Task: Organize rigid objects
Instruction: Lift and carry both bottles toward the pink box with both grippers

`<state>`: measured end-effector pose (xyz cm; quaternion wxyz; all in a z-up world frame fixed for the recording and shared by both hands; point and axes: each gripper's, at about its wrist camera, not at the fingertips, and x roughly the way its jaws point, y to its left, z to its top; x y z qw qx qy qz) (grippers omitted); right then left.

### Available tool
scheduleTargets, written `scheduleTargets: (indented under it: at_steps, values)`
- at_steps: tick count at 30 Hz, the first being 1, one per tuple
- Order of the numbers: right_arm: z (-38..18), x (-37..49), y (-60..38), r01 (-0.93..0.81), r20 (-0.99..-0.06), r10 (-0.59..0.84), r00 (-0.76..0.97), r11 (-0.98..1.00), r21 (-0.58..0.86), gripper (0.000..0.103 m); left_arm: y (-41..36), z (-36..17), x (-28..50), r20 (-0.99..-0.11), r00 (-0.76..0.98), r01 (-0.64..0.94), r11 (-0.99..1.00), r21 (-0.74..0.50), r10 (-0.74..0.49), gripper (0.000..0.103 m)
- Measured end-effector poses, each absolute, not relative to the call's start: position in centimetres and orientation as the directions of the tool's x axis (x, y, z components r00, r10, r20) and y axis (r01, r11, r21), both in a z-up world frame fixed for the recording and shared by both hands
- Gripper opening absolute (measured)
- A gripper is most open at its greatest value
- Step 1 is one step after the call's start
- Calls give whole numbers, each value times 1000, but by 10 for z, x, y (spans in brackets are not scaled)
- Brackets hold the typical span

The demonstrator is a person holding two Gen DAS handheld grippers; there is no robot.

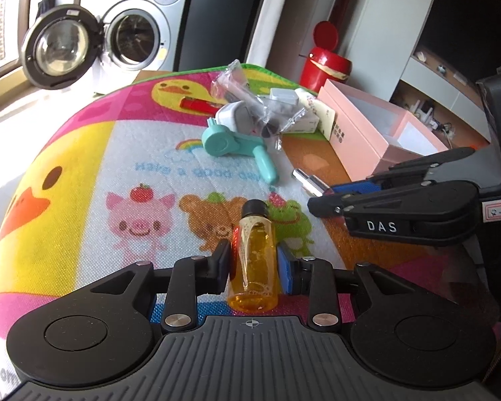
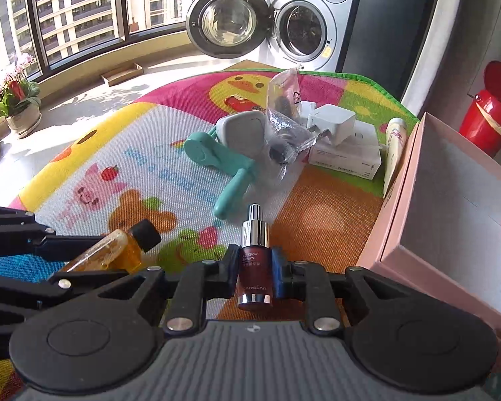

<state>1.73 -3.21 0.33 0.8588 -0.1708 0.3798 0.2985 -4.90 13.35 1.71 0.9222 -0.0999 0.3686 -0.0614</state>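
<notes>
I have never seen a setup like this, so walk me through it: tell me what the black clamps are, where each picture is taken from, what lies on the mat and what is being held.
The black clamps are two-finger grippers that a person holds, one in each hand. Each carries a wide-angle camera looking forward along its fingers, so one picture comes from the left gripper and the other from the right gripper.

The left gripper is closed on an amber bottle with a black cap. The right gripper is closed on a dark red serum bottle with a silver top.

On the cartoon play mat lie a teal toy hairdryer, a red lighter, a clear plastic bag, a white plug and a white carton. An open pink box stands at the mat's right.
</notes>
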Motion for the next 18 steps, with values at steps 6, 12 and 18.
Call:
scheduleTargets:
  at_steps: [6, 12, 18]
  values:
    - [11, -16, -95, -604, -759, 427, 492, 795, 55, 20, 111, 19, -61, -634, 711, 169, 949, -267, -304, 32]
    - [45, -53, -171, -509, -690, 405, 600, 859, 62, 20, 58, 42, -78, -596, 695, 392, 907, -154, -402, 32]
    - [101, -72, -222, -432, -522, 394, 757, 900, 53, 20, 29, 102, -53, -454, 760, 468, 876, -116, -466, 6]
